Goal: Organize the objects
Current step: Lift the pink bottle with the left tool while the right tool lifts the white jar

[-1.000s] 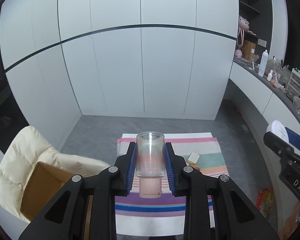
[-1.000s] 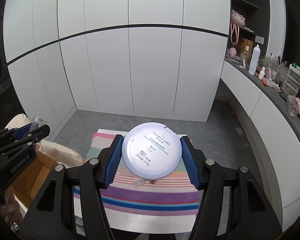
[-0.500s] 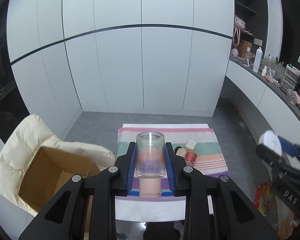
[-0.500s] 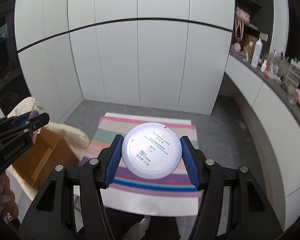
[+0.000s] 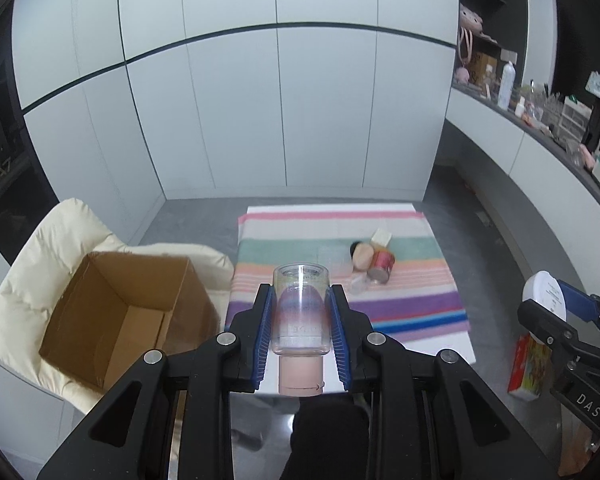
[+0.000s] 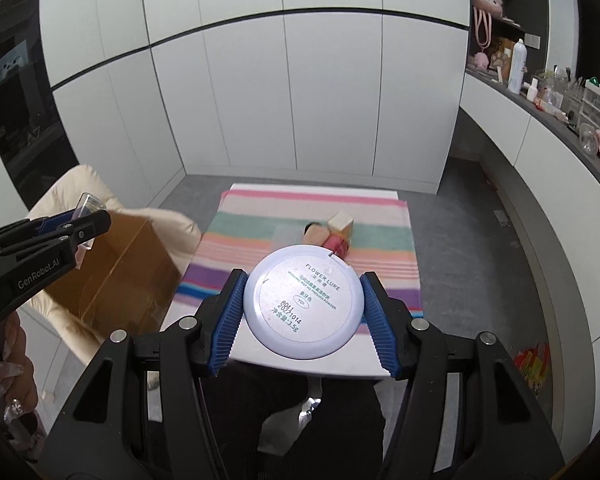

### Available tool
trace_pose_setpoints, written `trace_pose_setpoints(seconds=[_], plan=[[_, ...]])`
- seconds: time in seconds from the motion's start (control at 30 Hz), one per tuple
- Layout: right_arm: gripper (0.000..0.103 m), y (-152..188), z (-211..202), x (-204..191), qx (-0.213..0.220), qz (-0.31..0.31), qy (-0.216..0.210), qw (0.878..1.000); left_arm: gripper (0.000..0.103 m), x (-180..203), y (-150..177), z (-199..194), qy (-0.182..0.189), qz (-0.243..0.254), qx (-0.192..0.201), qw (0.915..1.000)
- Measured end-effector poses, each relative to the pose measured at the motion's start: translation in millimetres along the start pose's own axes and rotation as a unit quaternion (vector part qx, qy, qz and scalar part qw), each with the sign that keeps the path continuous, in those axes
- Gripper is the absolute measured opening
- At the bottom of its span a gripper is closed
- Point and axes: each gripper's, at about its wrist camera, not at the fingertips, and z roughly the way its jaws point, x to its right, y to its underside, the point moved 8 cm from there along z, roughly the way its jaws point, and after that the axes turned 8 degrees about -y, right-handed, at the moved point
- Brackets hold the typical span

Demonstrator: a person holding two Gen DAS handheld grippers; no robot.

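**Both grippers loaded above the striped cloth**

Nearest the right wrist camera, the right gripper (image 6: 302, 304) was clamped on a round white compact (image 6: 303, 303), blue pads pressing its two sides. The flat face read "FLOWER LURE", with "Y01", "A041", "20271014" and "3.5g" printed below. Nearest the left wrist camera, the left gripper (image 5: 300, 332) gripped a clear-capped bottle (image 5: 300, 308) with a pink base; faint lettering on it could not be read. The left gripper's side carried "GenRobot.AI"; the right one showed "DAS".

Both were held in the air on the near side of the striped cloth (image 5: 412, 304). Left of the cloth an open cardboard box (image 5: 112, 320) sat on a cream padded chair (image 5: 40, 256). On the cloth's middle lay a small cluster, touching: a beige bottle (image 5: 362, 257), a red-labelled jar (image 5: 381, 266) and a cream cube (image 5: 381, 237). Beyond the cloth stood white cabinets (image 5: 284, 120).
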Motion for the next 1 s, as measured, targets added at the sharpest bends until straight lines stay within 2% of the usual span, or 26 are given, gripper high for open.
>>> trace_pose_setpoints(seconds=[0.23, 0.5, 0.77, 1.0], plan=[[0.06, 32.6, -3.5, -4.6, -0.017, 0.005, -0.012, 1.0, 0.028, 9.3, 27.9, -7.9, 0.002, 0.014, -0.005, 0.9999], [0.06, 55.3, -11.4, 5.1, -0.028, 0.017, -0.003, 0.999, 0.028, 19.9, 47.7, -16.0, 0.006, 0.024, -0.012, 0.9996], [0.06, 59.2, -20.8, 11.7, -0.023, 0.026, 0.007, 0.999, 0.028, 22.5, 53.7, -17.8, 0.015, 0.029, -0.015, 0.9994], [0.06, 60.2, -9.1, 3.0, -0.038, 0.016, 0.003, 0.999, 0.028, 11.5, 56.4, -7.7, 0.014, 0.017, -0.023, 0.9995]])
